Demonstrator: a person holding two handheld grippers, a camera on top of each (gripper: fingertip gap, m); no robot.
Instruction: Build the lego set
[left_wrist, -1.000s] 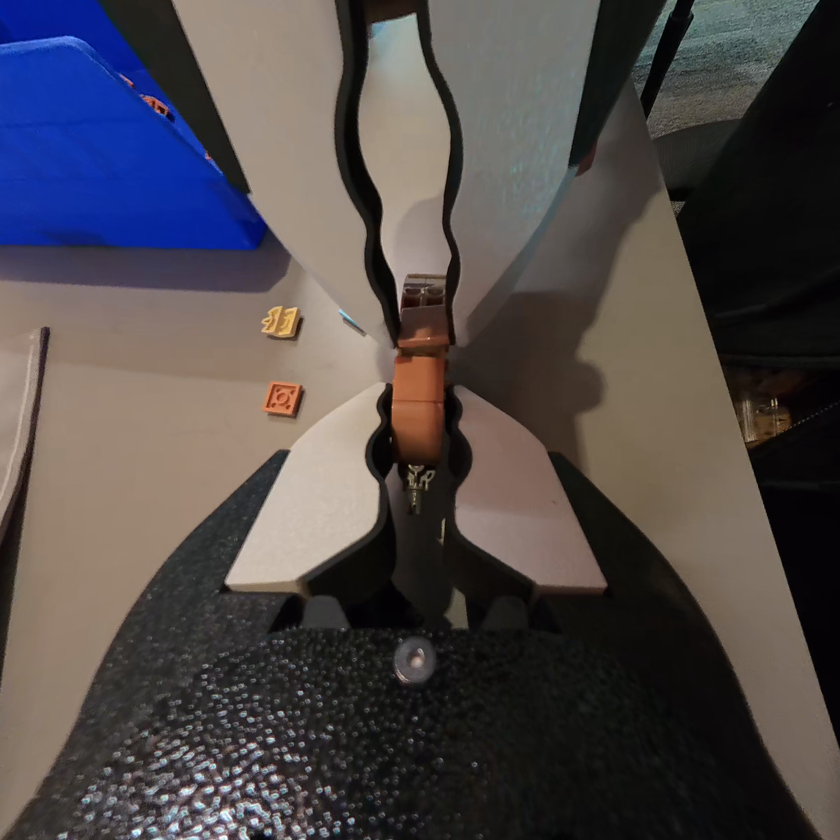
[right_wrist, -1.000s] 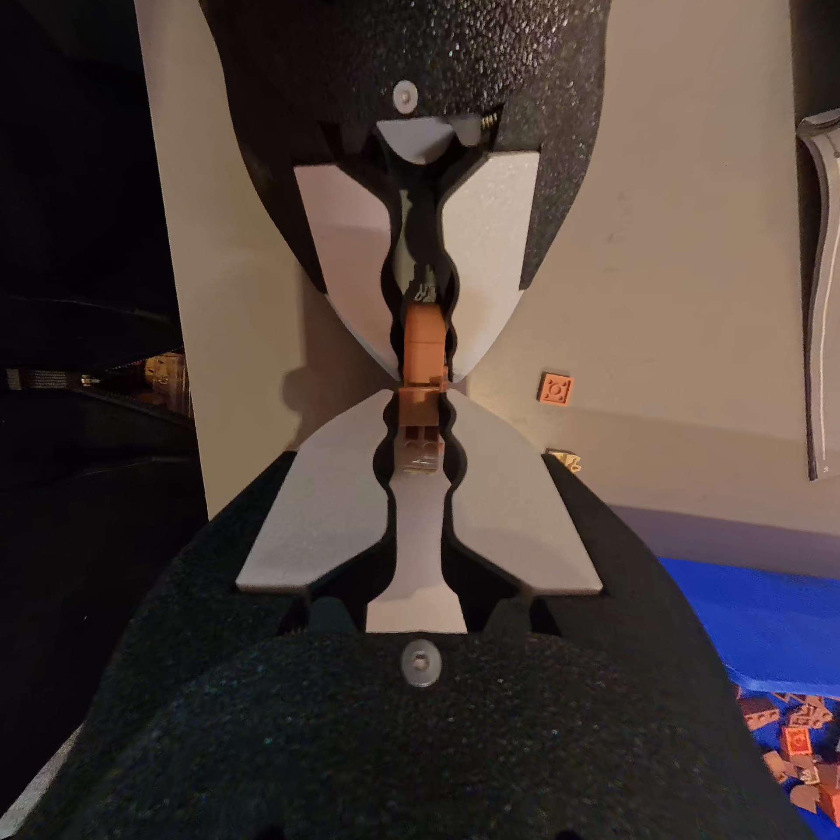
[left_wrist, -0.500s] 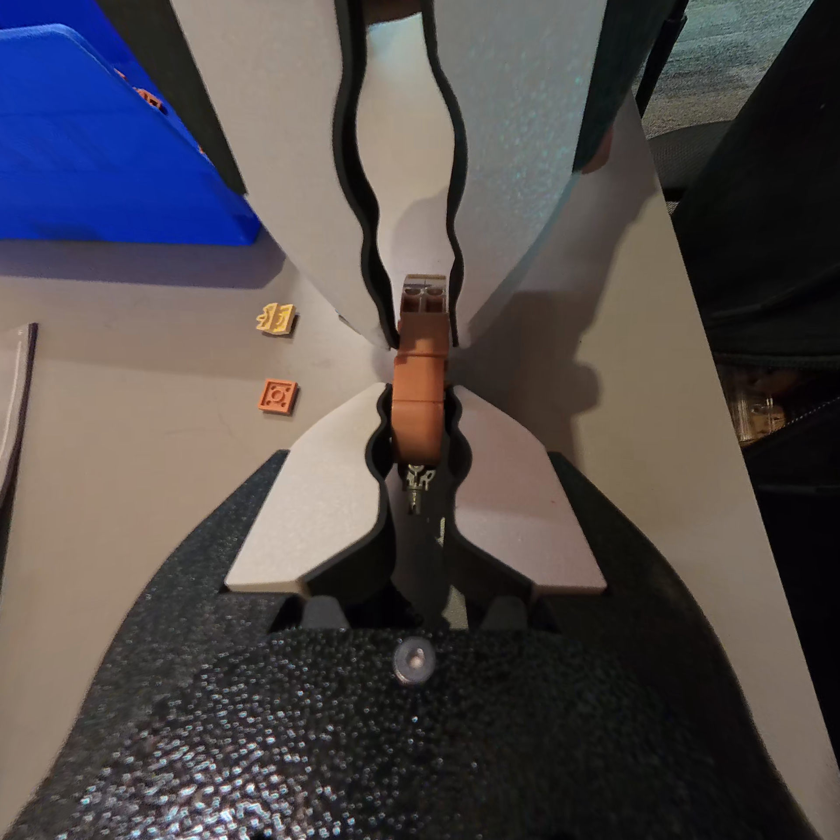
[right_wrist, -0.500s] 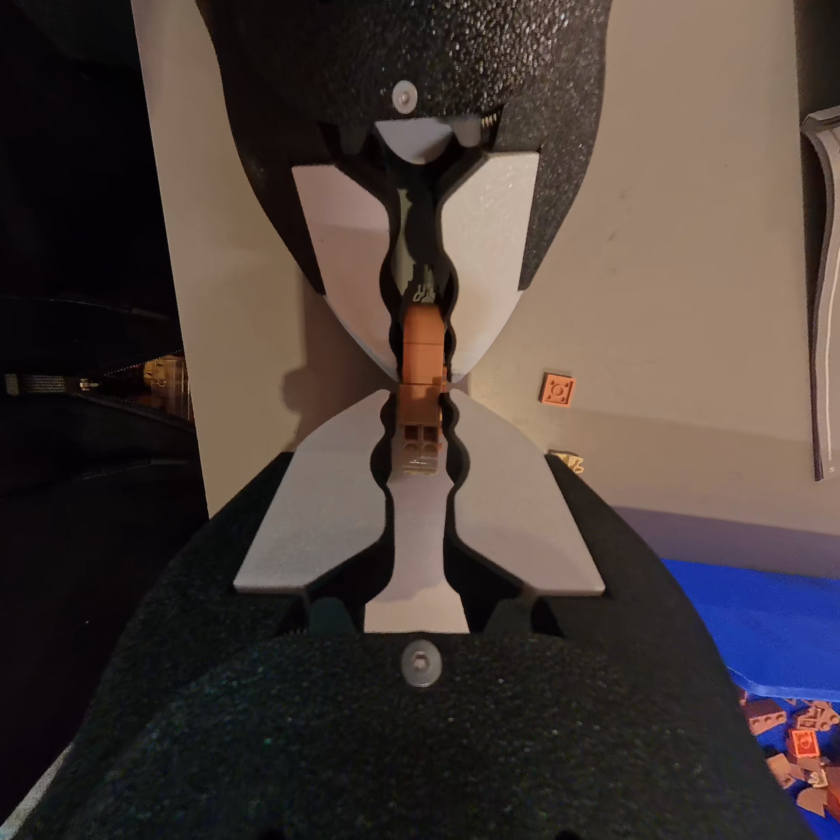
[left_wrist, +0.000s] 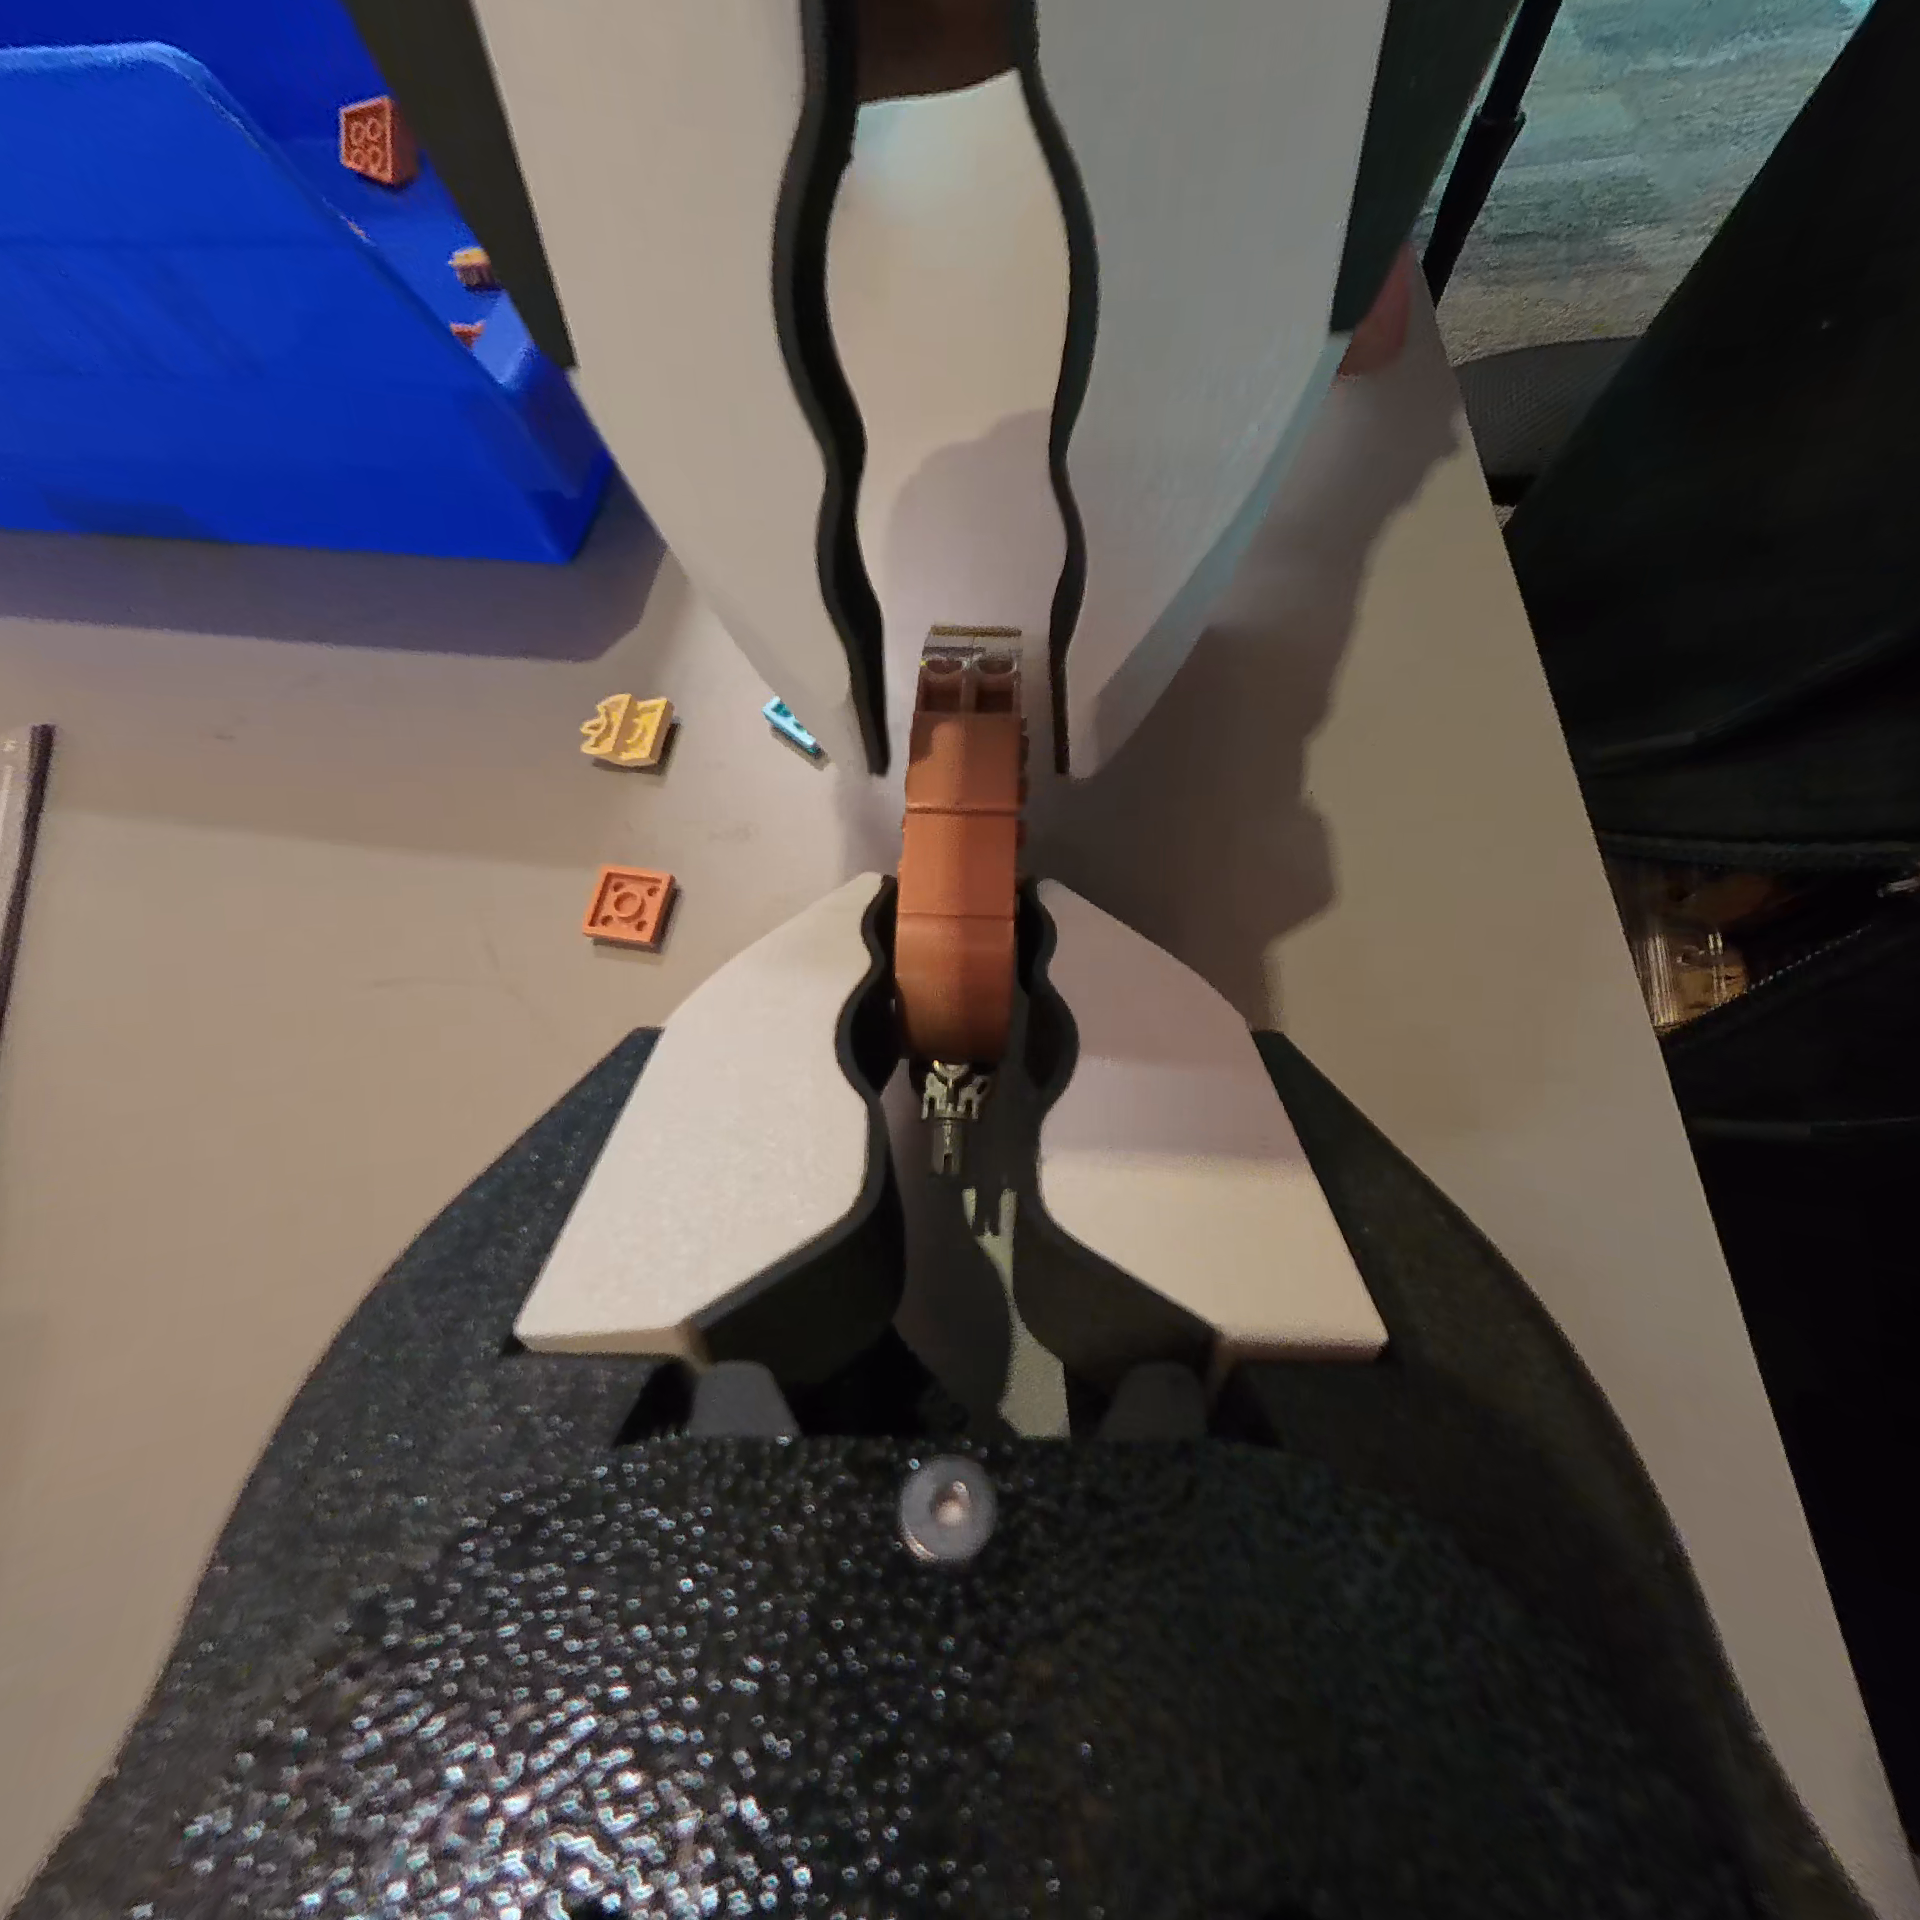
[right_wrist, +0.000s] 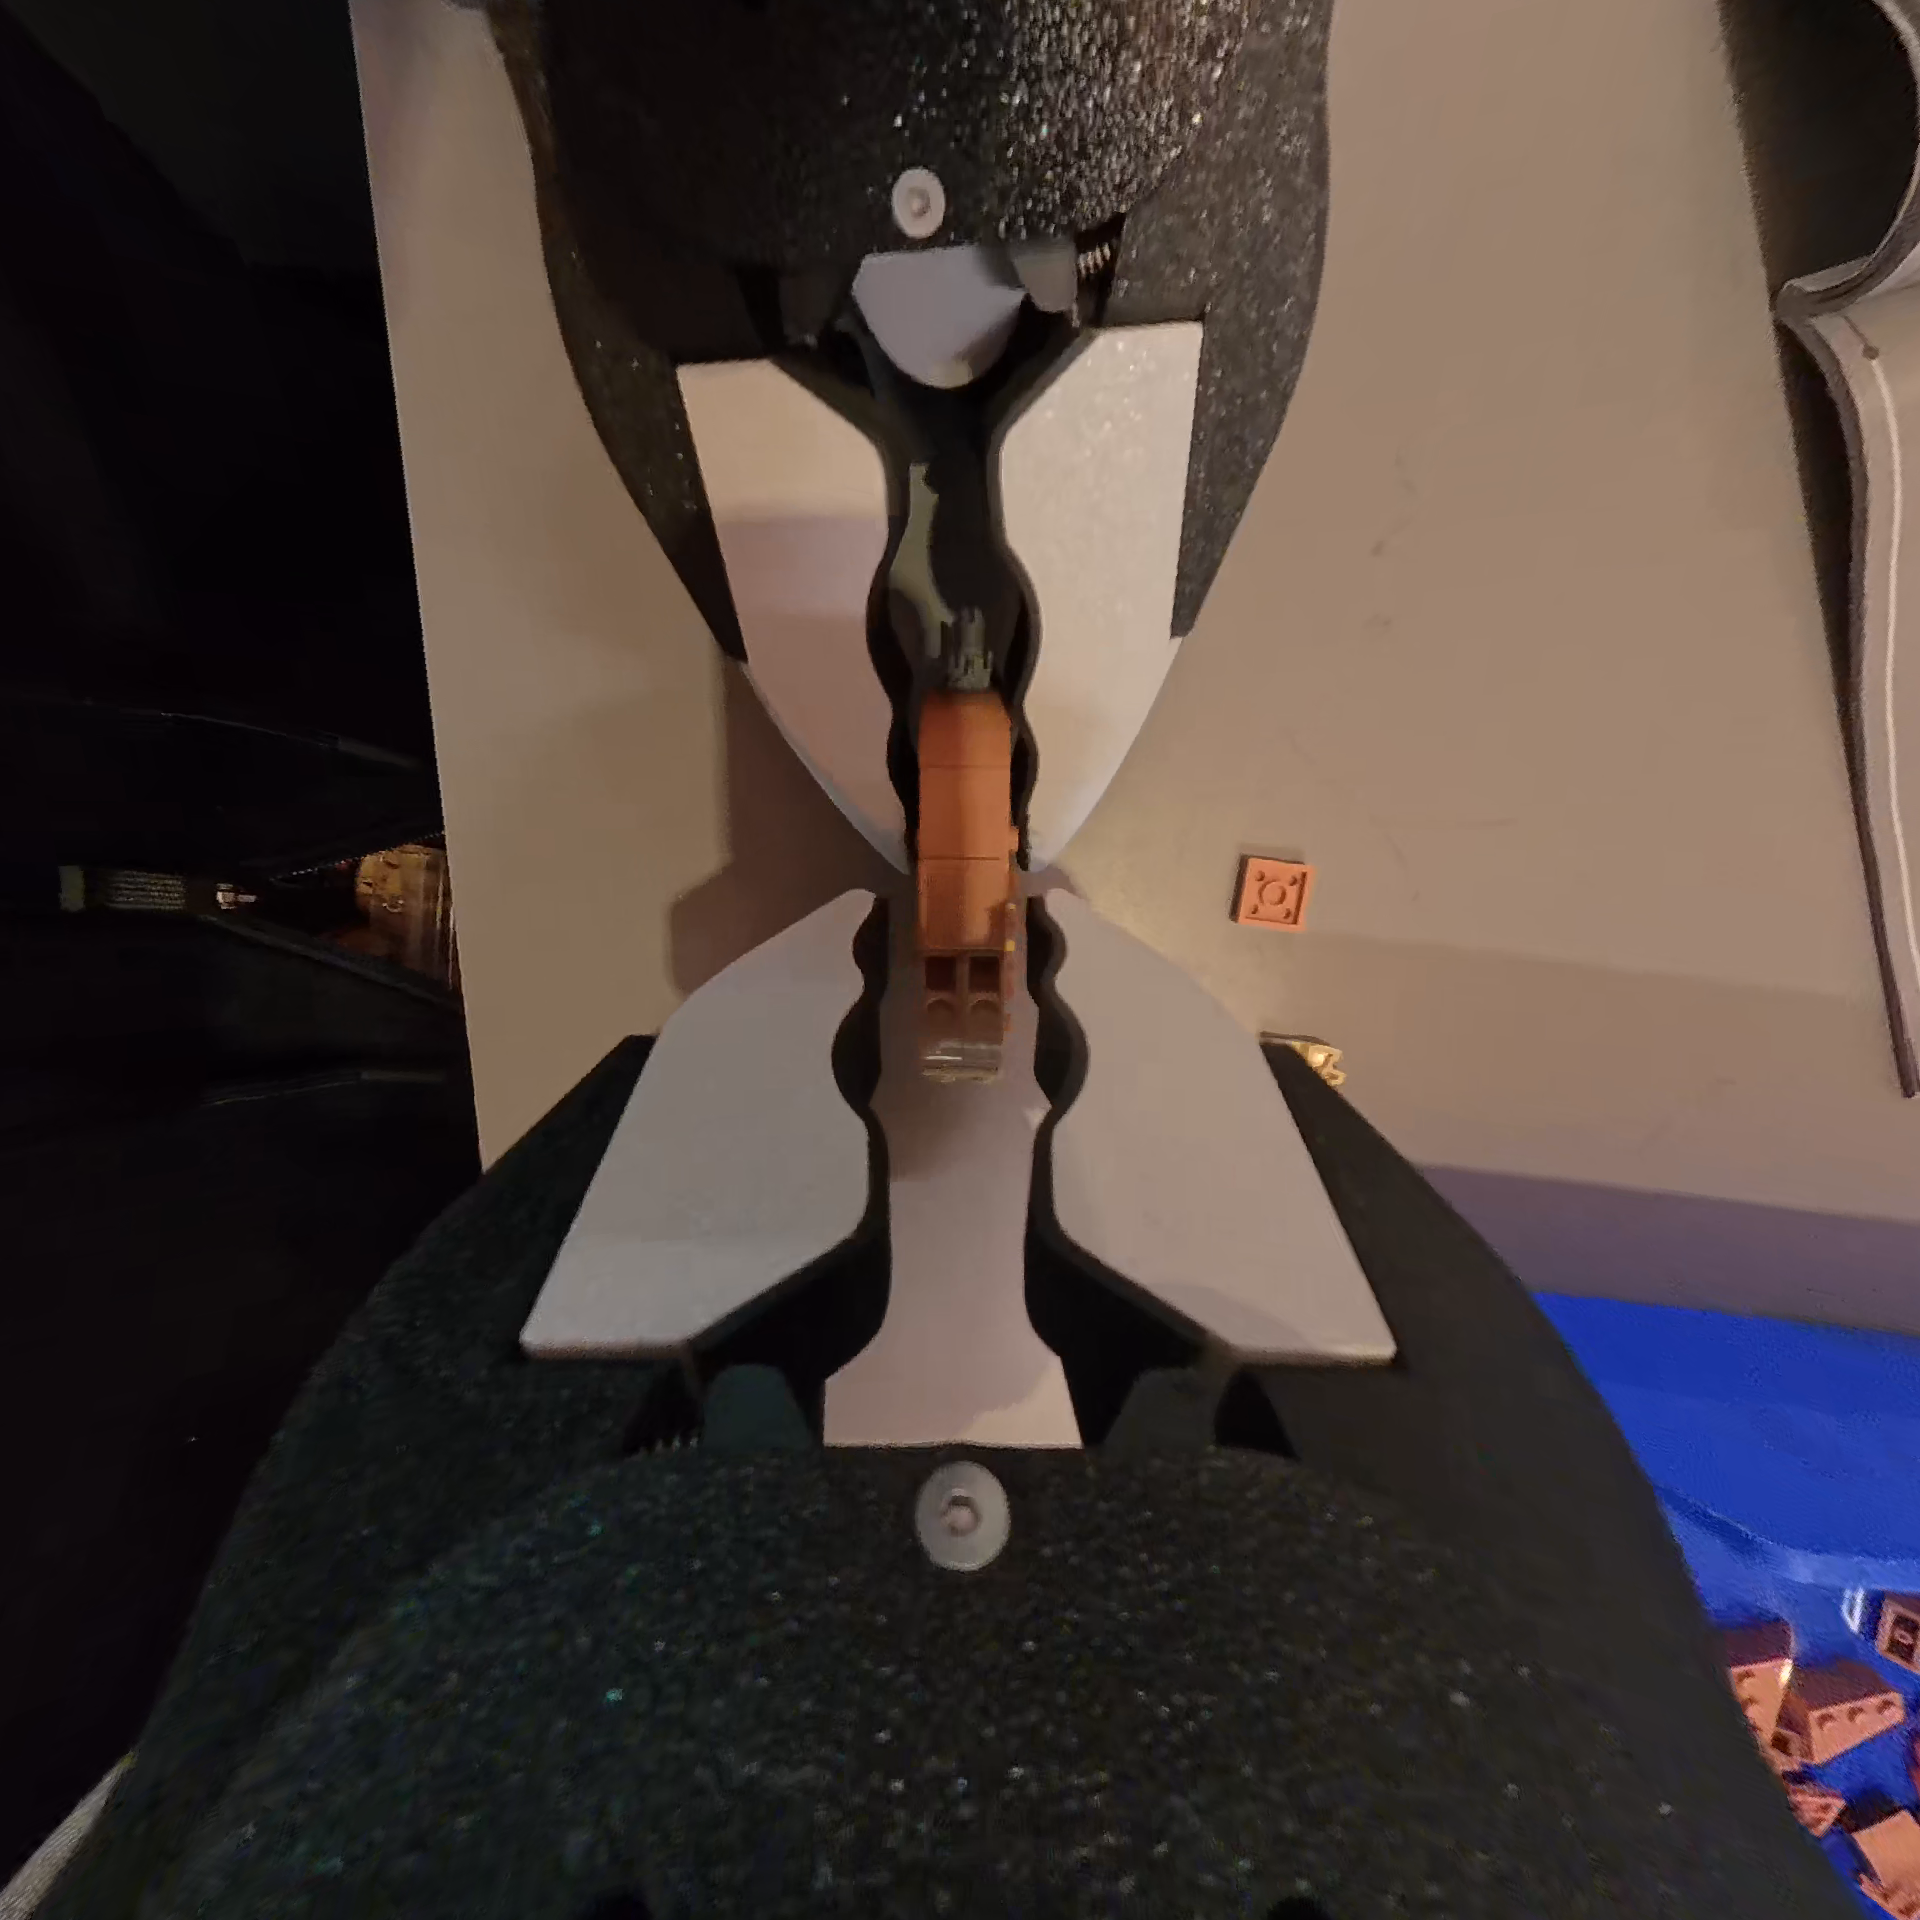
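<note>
Jaws of left gripper (left_wrist: 956, 894) and right gripper (right_wrist: 961, 935) tip to tip, both clenched on the brown lego stack (left_wrist: 956, 883) between them.

Two grippers (left_wrist: 961, 894) (right_wrist: 961, 914), one brown lego assembly (left_wrist: 961, 883), three loose pieces on the table (one orange plate (left_wrist: 628, 905), one tan piece (left_wrist: 625, 732), one light-blue piece (left_wrist: 790, 722)) and one blue bin (left_wrist: 208, 343) are counted.

grey table (left_wrist: 312, 1091), black bag (left_wrist: 1766, 727)
</note>
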